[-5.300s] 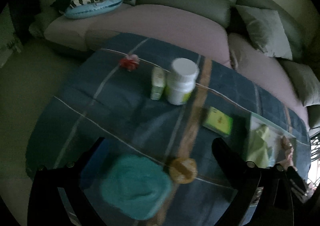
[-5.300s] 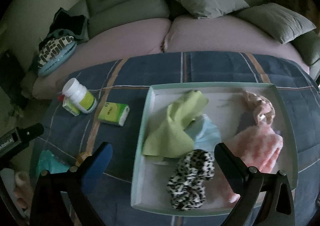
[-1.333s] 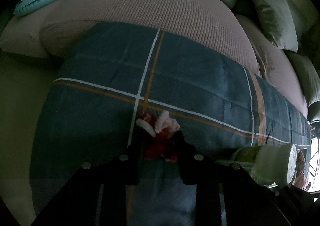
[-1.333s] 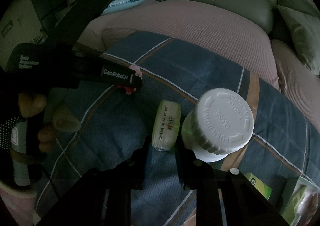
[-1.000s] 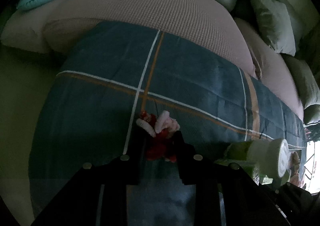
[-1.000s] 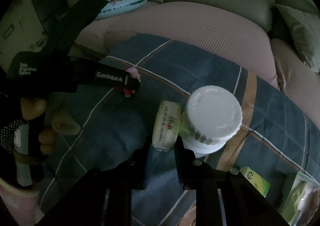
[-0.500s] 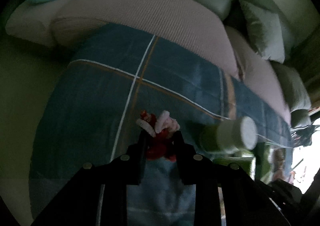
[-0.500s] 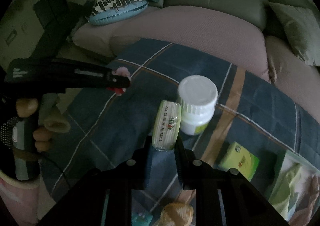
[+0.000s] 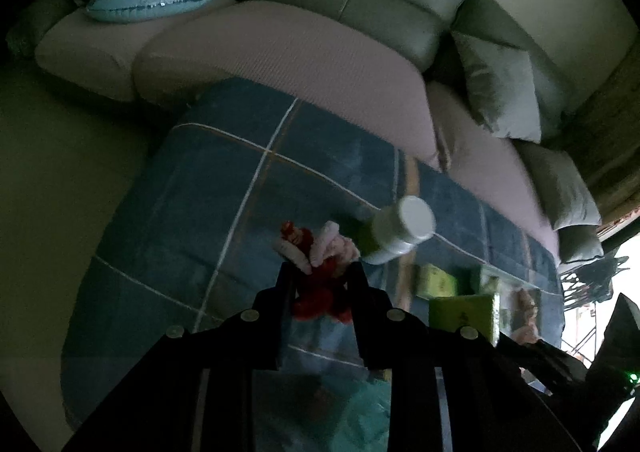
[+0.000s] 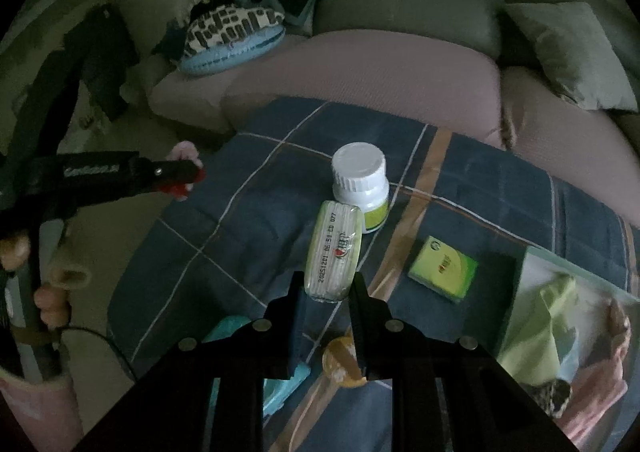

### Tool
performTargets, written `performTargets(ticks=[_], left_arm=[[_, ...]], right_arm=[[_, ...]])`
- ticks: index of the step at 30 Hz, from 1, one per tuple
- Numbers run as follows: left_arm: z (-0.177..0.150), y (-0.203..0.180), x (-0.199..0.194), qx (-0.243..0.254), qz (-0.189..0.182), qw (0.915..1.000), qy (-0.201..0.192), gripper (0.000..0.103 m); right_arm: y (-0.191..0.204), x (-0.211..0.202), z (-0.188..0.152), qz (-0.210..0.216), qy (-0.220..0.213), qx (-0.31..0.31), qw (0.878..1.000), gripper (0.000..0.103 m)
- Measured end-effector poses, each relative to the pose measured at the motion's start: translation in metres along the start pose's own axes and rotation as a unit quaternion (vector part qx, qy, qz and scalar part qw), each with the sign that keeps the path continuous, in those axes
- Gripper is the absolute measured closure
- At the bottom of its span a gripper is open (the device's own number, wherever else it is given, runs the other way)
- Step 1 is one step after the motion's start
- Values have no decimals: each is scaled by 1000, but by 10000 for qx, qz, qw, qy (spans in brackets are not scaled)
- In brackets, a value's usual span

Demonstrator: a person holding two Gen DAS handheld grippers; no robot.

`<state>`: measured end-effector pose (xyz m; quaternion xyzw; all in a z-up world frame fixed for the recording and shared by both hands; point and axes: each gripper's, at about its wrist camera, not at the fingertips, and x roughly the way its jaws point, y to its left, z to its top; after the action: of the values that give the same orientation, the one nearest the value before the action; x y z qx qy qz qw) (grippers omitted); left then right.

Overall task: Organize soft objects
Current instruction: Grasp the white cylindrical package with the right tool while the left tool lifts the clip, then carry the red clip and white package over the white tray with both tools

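Observation:
My left gripper is shut on a red and pink scrunchie and holds it above the blue plaid cloth; it also shows at the left of the right wrist view. My right gripper is shut on a pale green tissue pack, lifted above the cloth. The light tray at the right holds a green cloth, pink fluffy items and a leopard scrunchie.
A white-capped pill bottle, a green tissue packet, an orange round item and a teal cloth lie on the cloth. A sofa with cushions stands behind. A patterned blue pillow lies at the sofa's left.
Both grippers have risen and pulled back from the table, the left carrying the scrunchie, the right carrying the tissue pack off the cloth beside the bottle. The tray has come into view.

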<state>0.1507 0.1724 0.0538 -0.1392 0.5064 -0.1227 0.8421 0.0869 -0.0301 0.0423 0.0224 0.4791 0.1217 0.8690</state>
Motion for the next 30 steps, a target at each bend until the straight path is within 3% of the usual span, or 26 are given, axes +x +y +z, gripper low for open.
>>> performTargets(ticks=[16,30], left_arm=[[-55,-72,-60,29,-567,9974,-454,76],[-89,-183,-22,679,-847,9940,-159,75]], right_arm=[[-37,-78,-42,-244,-700,695,9948,81],[-123,-117,-69,-748,-1162,1477,9793,81]])
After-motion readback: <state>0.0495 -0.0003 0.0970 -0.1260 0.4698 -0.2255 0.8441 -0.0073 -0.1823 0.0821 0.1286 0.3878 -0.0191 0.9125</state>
